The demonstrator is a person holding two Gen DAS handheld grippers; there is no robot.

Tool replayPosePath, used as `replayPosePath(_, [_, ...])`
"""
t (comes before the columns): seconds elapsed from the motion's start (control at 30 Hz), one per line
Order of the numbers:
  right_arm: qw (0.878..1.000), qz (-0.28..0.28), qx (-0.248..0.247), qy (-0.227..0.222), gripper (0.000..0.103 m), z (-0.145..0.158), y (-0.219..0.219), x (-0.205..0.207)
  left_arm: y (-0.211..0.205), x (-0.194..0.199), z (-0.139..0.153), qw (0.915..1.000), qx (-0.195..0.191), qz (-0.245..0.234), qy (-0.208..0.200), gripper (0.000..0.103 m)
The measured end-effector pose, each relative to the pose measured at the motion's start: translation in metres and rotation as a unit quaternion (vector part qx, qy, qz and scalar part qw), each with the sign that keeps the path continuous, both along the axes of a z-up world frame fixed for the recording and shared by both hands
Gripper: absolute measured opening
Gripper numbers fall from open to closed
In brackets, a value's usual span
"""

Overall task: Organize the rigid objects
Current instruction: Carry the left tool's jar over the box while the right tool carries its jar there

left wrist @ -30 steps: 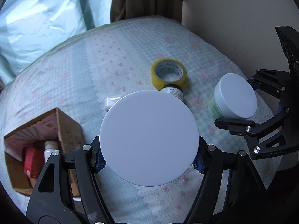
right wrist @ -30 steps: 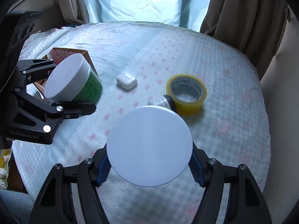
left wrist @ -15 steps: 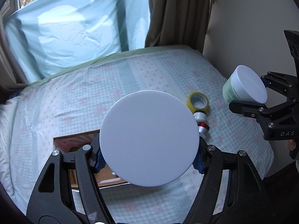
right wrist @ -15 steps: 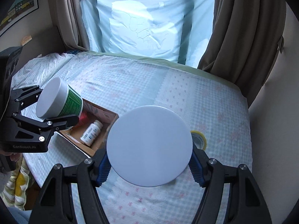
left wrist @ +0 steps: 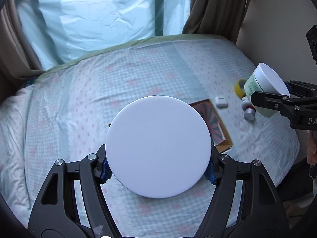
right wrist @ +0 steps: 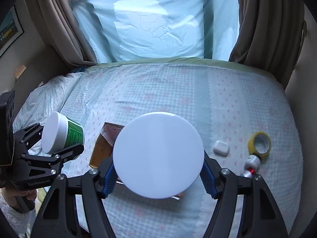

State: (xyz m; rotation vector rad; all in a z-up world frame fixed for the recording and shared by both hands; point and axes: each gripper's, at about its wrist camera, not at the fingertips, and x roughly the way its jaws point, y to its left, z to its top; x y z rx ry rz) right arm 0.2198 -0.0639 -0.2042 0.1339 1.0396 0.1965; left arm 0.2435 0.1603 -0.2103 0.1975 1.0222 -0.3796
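Jaws of both grippers are pinching tubs. Low and centre in the left wrist view, the left gripper (left wrist: 158, 171) clamps a round tub with green label (right wrist: 65, 133) by its sides between blue pads (left wrist: 104, 173), the flat white lid filling the middle of the frame. The right gripper (right wrist: 158, 175) does the same with a pale green tub (left wrist: 263, 91), which shows at the right edge of the left wrist view, tilted, white lid toward the lens.

A second ago the bed filled both views and the tape roll lay just past the lids; now the bedding sits much farther below, more of the window and curtains shows, and the cardboard box has slid from lower left to behind the lids.

Beyond the lid in the right wrist view, the cardboard box (right wrist: 103, 144) lies open on the bed (right wrist: 178, 91). To the right lie a white earbud case (right wrist: 221, 147), a small bottle (right wrist: 251, 163) and a yellow tape roll (right wrist: 259, 143), the bottle touching the roll. Wide bare bedding stretches to the upper frame; the bed's right edge meets a wall, and curtains (right wrist: 263, 25) hang beyond its far edge.
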Motion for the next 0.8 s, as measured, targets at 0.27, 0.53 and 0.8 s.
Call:
replayPosePath(0.27, [0.996, -0.056, -0.004, 0.067, 0.067, -0.066, 0.033, 0.016, 0.027, 0.041, -0.068, 0.9989, 0.01, -0.006, 0.046, 0.068])
replayPosePath(0.53, [0.989, -0.083, -0.026, 0.119, 0.067, -0.136, 0.037, 0.034, 0.022, 0.087, -0.151, 0.9949, 0.01, 0.009, 0.1, 0.068])
replayPosePath(0.8, [0.985, -0.066, -0.053, 0.147, 0.067, -0.182, 0.047, 0.042, 0.004, 0.107, -0.202, 0.9899, 0.04, 0.0, 0.136, 0.068])
